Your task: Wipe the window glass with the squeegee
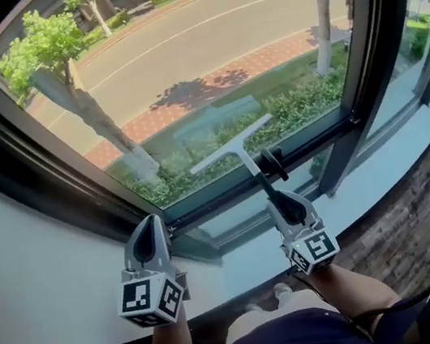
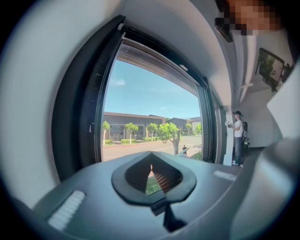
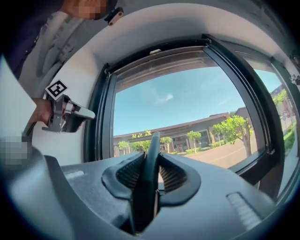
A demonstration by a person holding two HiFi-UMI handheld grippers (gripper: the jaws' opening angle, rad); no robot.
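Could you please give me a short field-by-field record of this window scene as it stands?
Setting: window glass above a white sill
Tool: squeegee, blade low on the pane, apparently on the glass
Right gripper: shut on the squeegee handle
Left gripper: jaws together, holding nothing, over the sill
Bystander: person standing farther along the room

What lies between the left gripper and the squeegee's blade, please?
Only the dark window frame and bare glass, seen in the head view; nothing else separates the left gripper from the squeegee.
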